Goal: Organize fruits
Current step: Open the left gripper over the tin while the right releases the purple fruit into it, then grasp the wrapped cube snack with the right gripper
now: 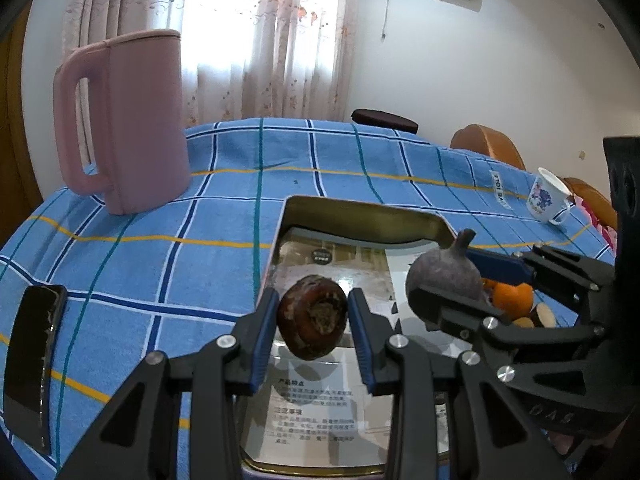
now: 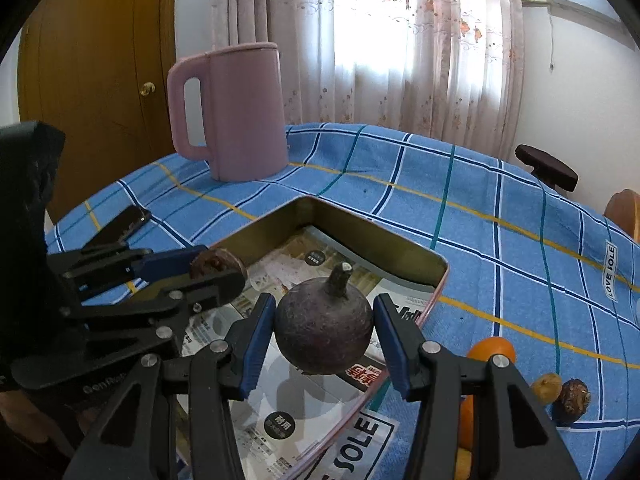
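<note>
My left gripper (image 1: 313, 322) is shut on a brown water chestnut (image 1: 313, 322) and holds it above the metal tin (image 1: 360, 216). My right gripper (image 2: 324, 332) is shut on a dark purple round fruit with a stem (image 2: 324, 330), also above the tin (image 2: 380, 240). Each gripper shows in the other's view: the right one with the purple fruit (image 1: 444, 276), the left one with the chestnut (image 2: 218, 264). The tin is lined with printed paper. An orange (image 2: 491, 349), a small yellow fruit (image 2: 546, 388) and another brown chestnut (image 2: 575, 396) lie on the cloth right of the tin.
A pink kettle (image 1: 128, 120) stands at the back left of the blue checked tablecloth (image 1: 160, 240). A black phone (image 1: 34, 364) lies near the left edge. A floral mug (image 1: 548, 200) stands at the far right. Chairs stand beyond the table.
</note>
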